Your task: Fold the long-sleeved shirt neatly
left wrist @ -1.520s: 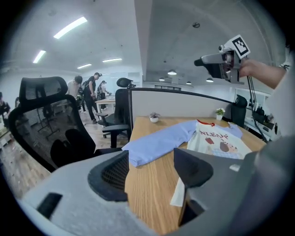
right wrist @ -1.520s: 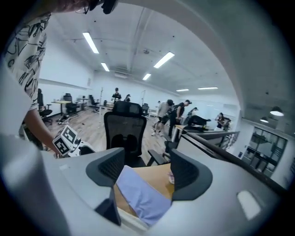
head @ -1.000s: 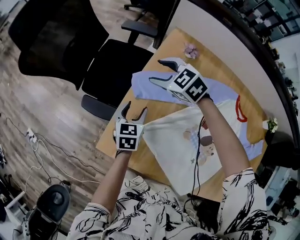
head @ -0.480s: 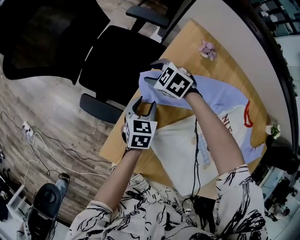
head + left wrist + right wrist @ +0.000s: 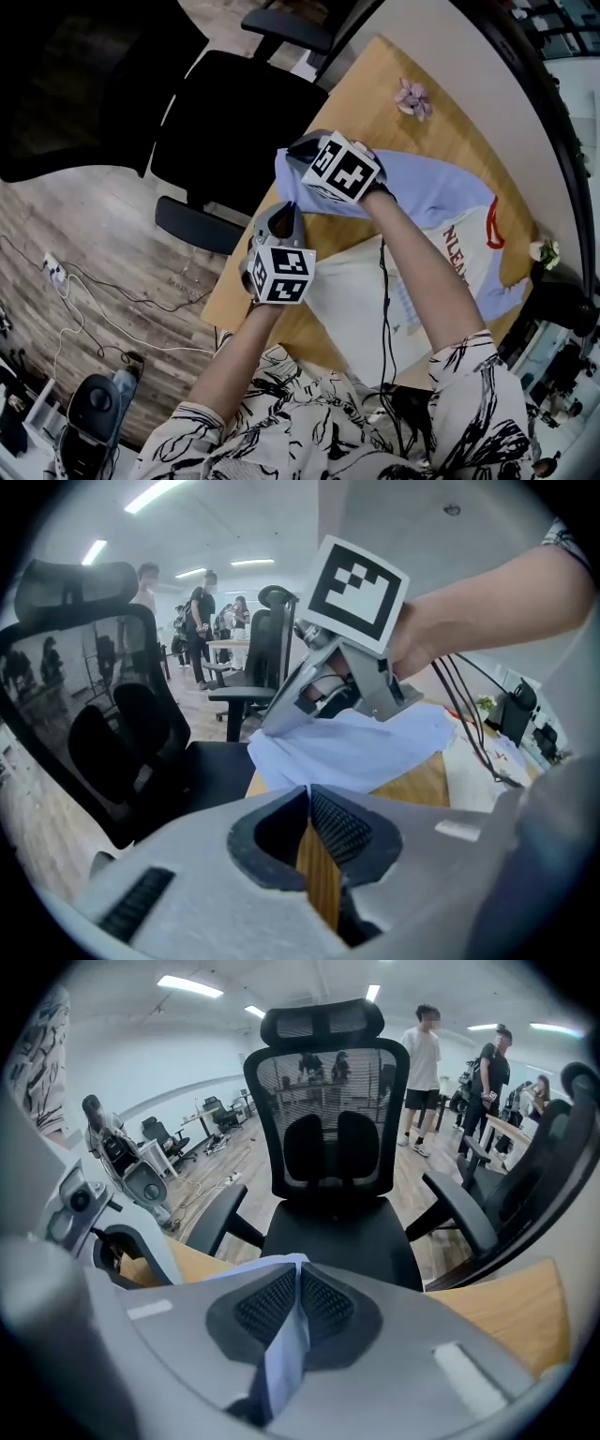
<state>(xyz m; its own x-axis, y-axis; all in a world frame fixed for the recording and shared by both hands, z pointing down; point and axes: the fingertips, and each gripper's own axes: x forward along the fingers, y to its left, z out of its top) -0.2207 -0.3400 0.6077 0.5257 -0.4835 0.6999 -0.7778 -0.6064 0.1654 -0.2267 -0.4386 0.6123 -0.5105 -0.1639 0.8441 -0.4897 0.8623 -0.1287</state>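
The right gripper (image 5: 298, 1279) was closing its jaws on a fold of pale blue cloth, and the pads already pressed on it from both sides; this was the end of the blue sleeve (image 5: 427, 187) of the long-sleeved shirt (image 5: 347, 281). The left gripper (image 5: 307, 799) had its jaws drawn together at the tips. No cloth could be seen between them, only the wood of the table (image 5: 375, 94) through the gap behind the pads. The sleeve lay crumpled just beyond the left gripper's tips and ran back behind the right gripper along the person's right forearm. The shirt's white body lay flat on the table behind both grippers, between the two arms. A black office chair (image 5: 234, 122) stood straight ahead of the right gripper, past the table edge.
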